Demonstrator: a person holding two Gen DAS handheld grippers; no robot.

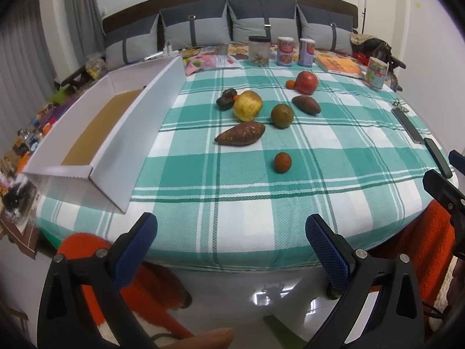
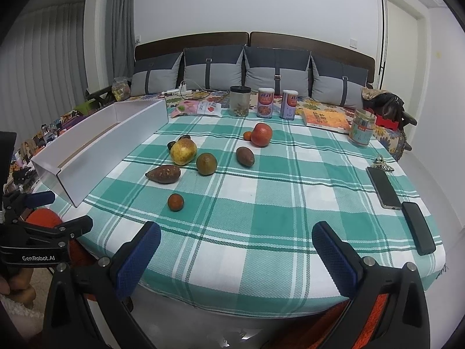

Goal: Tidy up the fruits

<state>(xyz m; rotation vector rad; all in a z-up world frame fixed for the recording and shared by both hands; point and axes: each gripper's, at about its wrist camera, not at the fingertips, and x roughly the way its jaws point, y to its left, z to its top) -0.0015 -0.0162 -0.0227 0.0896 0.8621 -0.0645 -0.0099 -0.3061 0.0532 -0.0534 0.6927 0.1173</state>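
Note:
Fruits lie on a green-checked tablecloth (image 1: 232, 180): a small orange fruit (image 1: 282, 162) nearest me, a brown sweet potato (image 1: 241, 134), a yellow pear-like fruit (image 1: 248, 106), a green round fruit (image 1: 282, 115), a second sweet potato (image 1: 306, 104), a red fruit (image 1: 306, 82) with a tiny orange one (image 1: 290, 84) beside it, and dark fruits (image 1: 226, 99). A long white box (image 1: 139, 122) stands at the left, holding nothing I can see. My left gripper (image 1: 231, 232) hangs open before the table's front edge. My right gripper (image 2: 236, 241) is open over the near edge, holding nothing.
Jars and cans (image 1: 282, 51), a book (image 1: 338, 64) and snack packets (image 1: 212, 62) line the far side. Two phones (image 2: 383, 187) (image 2: 418, 228) and a hair clip (image 2: 383, 164) lie at the right edge. An orange stool (image 1: 93, 250) stands below the table front.

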